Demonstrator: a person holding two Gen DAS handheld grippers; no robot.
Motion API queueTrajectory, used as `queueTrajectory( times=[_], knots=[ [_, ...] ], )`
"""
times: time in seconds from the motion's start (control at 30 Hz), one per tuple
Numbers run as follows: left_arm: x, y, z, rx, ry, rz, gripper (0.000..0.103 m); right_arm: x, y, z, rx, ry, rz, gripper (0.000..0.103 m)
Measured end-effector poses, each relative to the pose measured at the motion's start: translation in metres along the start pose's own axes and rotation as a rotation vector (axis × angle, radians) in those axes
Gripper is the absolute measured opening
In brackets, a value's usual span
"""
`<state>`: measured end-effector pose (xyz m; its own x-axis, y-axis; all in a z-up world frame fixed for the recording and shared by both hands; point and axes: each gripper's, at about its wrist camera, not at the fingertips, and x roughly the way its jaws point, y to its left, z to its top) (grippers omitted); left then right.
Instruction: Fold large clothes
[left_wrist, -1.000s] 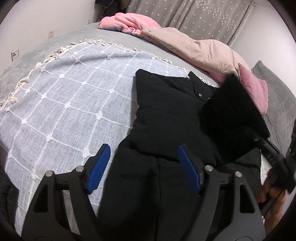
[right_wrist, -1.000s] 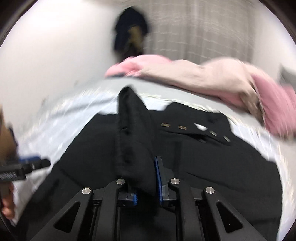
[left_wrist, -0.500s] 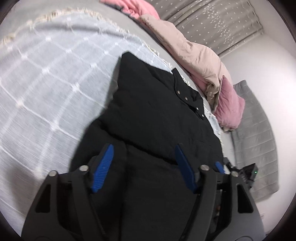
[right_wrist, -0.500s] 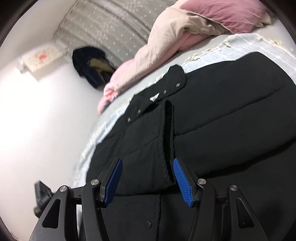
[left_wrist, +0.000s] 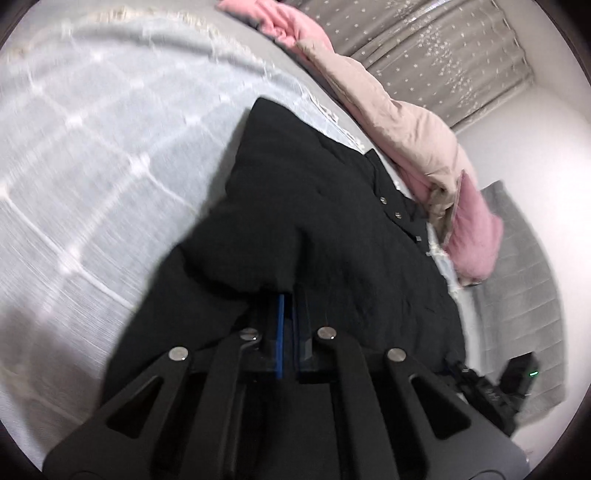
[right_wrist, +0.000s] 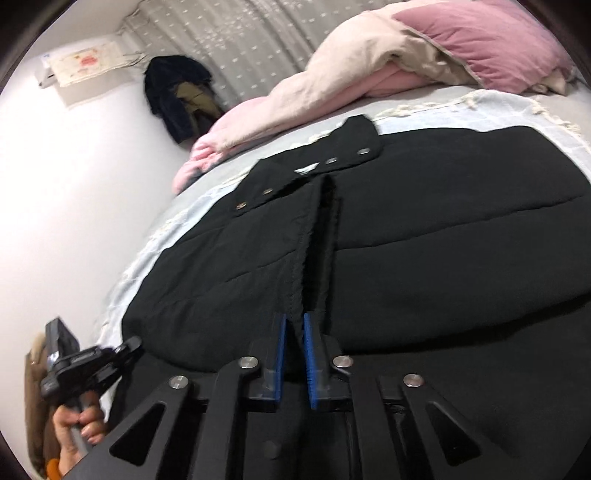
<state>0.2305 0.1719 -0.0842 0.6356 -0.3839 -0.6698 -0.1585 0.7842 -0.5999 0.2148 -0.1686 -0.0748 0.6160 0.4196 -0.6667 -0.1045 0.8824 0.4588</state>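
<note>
Fingers of right gripper just closed, clamped on front-opening edge of black padded jacket. Fingers of left gripper likewise just closed, pinching a fold of same jacket. Jacket spread flat on pale checked blanket over bed, collar toward pink duvet.

left gripper clamped on black jacket
</note>
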Motion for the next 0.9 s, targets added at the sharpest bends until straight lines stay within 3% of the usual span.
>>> queueTrajectory(
  times=[0.1, 0.17, 0.23, 0.3, 0.37, 0.43, 0.47, 0.57, 0.73, 0.9],
  knots=[
    [0.008, -0.011, -0.006, 0.093, 0.039, 0.091, 0.005, 0.013, 0.011, -0.004, -0.067, 0.039, -0.112, 0.009],
    [0.01, -0.014, -0.011, 0.108, 0.034, 0.116, 0.005, 0.024, 0.013, -0.011, -0.105, 0.07, -0.185, 0.009],
    [0.009, -0.019, -0.011, 0.114, 0.043, 0.134, 0.007, 0.025, 0.015, -0.014, -0.13, 0.067, -0.205, 0.009],
    [0.006, -0.024, -0.01, 0.112, 0.051, 0.125, 0.022, 0.019, 0.016, -0.012, -0.13, 0.073, -0.208, 0.01],
    [-0.002, -0.031, -0.012, 0.114, 0.042, 0.131, 0.059, 0.011, 0.015, -0.007, -0.1, 0.073, -0.194, 0.013],
    [-0.012, -0.038, -0.014, 0.138, 0.022, 0.146, 0.071, 0.0, 0.014, 0.0, -0.069, 0.073, -0.188, 0.022],
    [-0.017, -0.047, -0.018, 0.165, 0.023, 0.164, 0.075, -0.005, 0.016, 0.002, -0.068, 0.069, -0.189, 0.032],
    [-0.026, -0.063, -0.029, 0.233, 0.047, 0.198, 0.083, -0.028, 0.025, 0.0, -0.09, 0.039, -0.192, 0.058],
    [-0.05, -0.09, -0.059, 0.363, 0.029, 0.307, 0.091, -0.076, 0.041, -0.021, -0.117, 0.011, -0.202, 0.068],
    [-0.078, -0.102, -0.09, 0.438, 0.061, 0.338, 0.093, -0.119, 0.046, -0.048, -0.147, 0.018, -0.255, 0.069]
  ],
)
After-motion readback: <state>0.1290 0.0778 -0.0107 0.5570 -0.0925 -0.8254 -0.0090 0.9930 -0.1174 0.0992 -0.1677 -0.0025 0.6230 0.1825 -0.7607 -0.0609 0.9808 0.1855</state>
